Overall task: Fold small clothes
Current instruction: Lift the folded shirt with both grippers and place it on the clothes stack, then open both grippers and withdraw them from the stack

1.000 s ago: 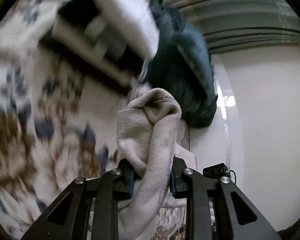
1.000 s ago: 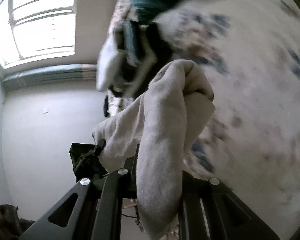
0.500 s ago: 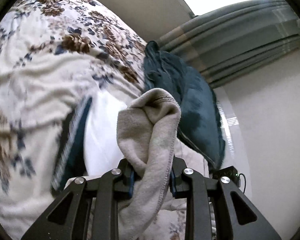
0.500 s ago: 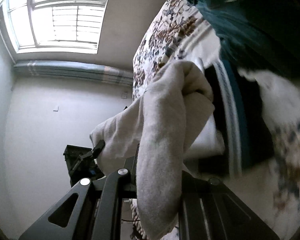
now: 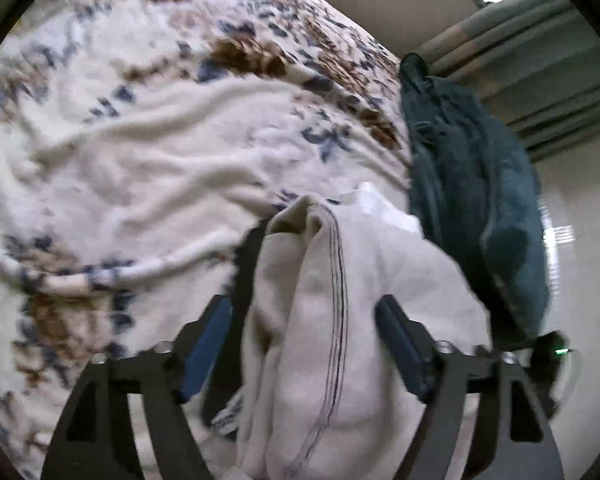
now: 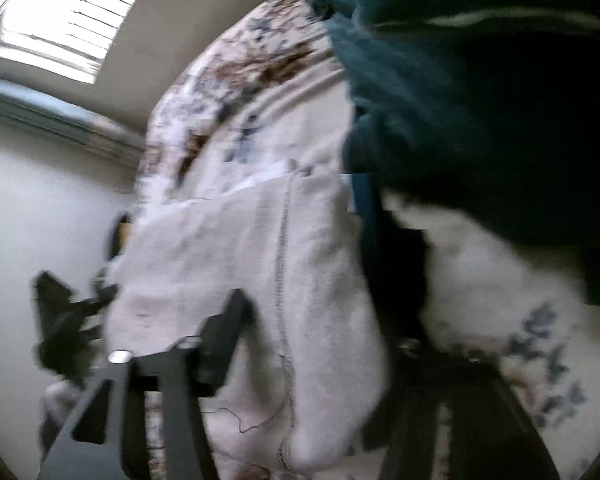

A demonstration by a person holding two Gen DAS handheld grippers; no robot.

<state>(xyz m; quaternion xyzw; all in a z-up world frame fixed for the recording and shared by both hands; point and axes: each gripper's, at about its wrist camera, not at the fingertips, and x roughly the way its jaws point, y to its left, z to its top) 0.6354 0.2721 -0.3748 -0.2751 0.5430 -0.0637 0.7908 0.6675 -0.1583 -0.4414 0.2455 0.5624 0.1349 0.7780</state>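
Note:
A small beige garment (image 5: pixel 332 320) with dark stitching lies slack on the floral bedspread (image 5: pixel 140 160), over a dark striped garment (image 5: pixel 248 280). My left gripper (image 5: pixel 304 344) is open, one finger on each side of the beige cloth. In the right wrist view the same beige garment (image 6: pixel 268 280) lies between the spread fingers of my right gripper (image 6: pixel 312 328), which is open. The right finger is mostly hidden by the cloth and blur.
A dark teal towel or garment (image 5: pixel 472 208) lies on the bed past the beige one and fills the upper right of the right wrist view (image 6: pixel 460 80). Curtains (image 5: pixel 540 80), a window (image 6: pixel 60 20) and a white wall (image 6: pixel 40 220) lie beyond the bed edge.
Both grippers have gone from shut on the beige garment to open. The garment has dropped from a held bunch to lying slack on the bed and the dark striped garment.

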